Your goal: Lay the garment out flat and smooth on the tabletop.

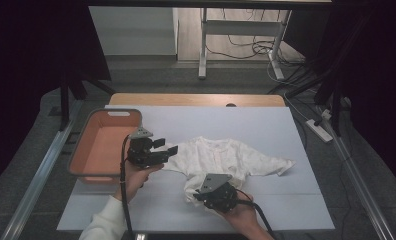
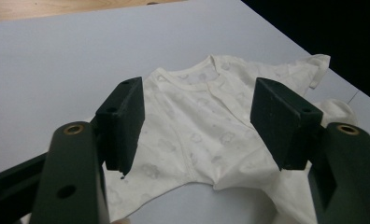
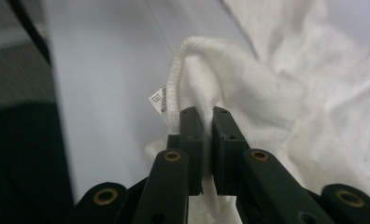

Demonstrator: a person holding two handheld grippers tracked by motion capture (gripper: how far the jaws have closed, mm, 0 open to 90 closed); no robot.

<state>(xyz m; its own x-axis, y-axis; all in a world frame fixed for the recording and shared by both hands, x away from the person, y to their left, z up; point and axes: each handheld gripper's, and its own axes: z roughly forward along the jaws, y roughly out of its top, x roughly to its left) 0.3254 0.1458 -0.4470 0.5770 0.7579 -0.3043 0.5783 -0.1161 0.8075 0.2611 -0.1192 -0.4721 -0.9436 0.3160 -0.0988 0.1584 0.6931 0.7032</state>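
Observation:
A white baby garment (image 1: pixel 221 157) lies spread on the pale sheet, its long sleeve reaching right. In the left gripper view the garment (image 2: pixel 197 130) has a faint print and a collar at the far end. My left gripper (image 1: pixel 167 148) hovers at the garment's left edge, and the left gripper (image 2: pixel 197 123) stands open with nothing between its pads. My right gripper (image 1: pixel 198 192) sits at the garment's near hem. Seen up close, the right gripper (image 3: pixel 208 116) is shut on a fold of the garment (image 3: pixel 267 93) beside a ribbed hem and a small label (image 3: pixel 158 100).
An orange basket (image 1: pixel 88 150) with a grey rim stands at the table's left. The pale sheet (image 1: pixel 266 125) covers the table, with a wooden edge at the back. Cables and a power strip (image 1: pixel 318 127) lie on the floor to the right.

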